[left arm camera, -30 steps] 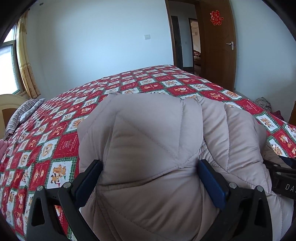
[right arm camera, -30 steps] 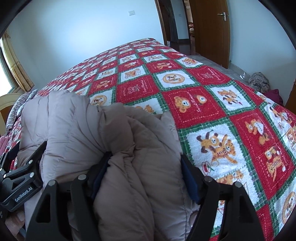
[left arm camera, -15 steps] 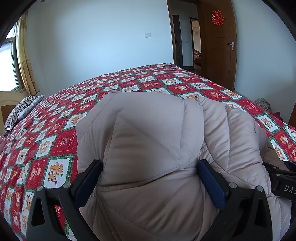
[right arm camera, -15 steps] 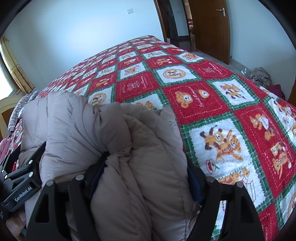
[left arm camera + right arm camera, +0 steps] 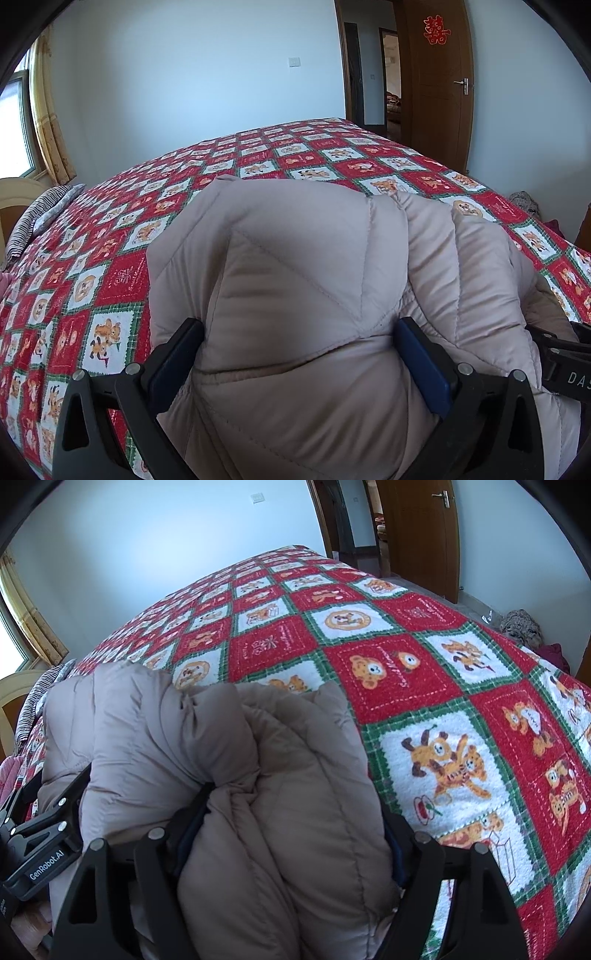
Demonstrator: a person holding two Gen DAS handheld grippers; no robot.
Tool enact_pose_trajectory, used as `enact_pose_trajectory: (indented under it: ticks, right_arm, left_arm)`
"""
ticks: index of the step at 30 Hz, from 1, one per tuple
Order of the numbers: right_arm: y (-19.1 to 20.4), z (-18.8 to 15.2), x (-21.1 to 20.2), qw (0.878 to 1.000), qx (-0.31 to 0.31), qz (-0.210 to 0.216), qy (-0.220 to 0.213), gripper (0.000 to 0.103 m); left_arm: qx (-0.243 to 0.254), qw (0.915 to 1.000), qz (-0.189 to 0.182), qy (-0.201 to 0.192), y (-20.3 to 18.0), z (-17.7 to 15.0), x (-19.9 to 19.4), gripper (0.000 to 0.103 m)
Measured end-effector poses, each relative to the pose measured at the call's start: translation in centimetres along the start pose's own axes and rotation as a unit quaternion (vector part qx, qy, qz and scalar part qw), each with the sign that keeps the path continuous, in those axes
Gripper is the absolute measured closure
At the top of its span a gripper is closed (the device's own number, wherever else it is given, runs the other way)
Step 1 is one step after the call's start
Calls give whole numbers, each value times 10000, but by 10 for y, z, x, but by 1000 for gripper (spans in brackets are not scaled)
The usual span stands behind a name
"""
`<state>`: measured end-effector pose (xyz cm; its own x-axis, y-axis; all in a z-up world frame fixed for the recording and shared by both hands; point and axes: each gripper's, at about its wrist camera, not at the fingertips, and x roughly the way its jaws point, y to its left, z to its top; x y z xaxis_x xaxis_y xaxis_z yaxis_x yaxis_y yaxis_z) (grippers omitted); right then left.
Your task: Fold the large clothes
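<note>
The coat, a puffy beige quilted one, lies bunched on the near part of the bed, folded over into thick padded layers. In the left wrist view its stitched panels fill the middle and lower frame, rising in a rounded hump; in the right wrist view the coat shows several rolled folds stacked side by side, its right edge ending against the blanket.

The left gripper has its jaws clamped on a thick wad of the coat, a blue pad pressed into the fabric on each side. The right gripper has its jaws closed likewise around a bundle of folds, the fabric bulging out above and below the pads, which are mostly buried. Each gripper shows at the edge of the other's view, close beside it: the right gripper at the coat's right side, the left gripper at its left.

The blanket covering the bed is checked in red, white and green with cartoon bears. A striped pillow rests at the bed's far left by a curtained window. Beyond the bed stands a pale wall and an open wooden door bearing a red paper ornament. A dark heap of cloth lies on the floor beside the bed's right edge.
</note>
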<state>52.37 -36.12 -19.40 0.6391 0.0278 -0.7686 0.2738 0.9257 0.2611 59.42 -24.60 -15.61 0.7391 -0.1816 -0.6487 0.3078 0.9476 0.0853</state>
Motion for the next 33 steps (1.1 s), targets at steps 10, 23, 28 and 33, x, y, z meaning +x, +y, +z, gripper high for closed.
enact_pose_trajectory:
  ticks: [10, 23, 28, 33]
  right_arm:
    - [-2, 1, 4, 10000, 36, 26, 50, 21]
    - [-3, 1, 6, 9999, 82, 71, 72, 20]
    - [-5, 1, 7, 9998, 91, 120, 91, 19]
    - [-8, 0, 5, 9996, 77, 235, 98, 18]
  left_arm:
    - [3, 10000, 34, 44, 0, 0, 2, 1]
    - [16, 10000, 59, 44, 0, -1, 2, 1]
    - [23, 10000, 71, 55, 2, 1, -1, 1]
    - [34, 10000, 36, 72, 19, -4, -28, 1]
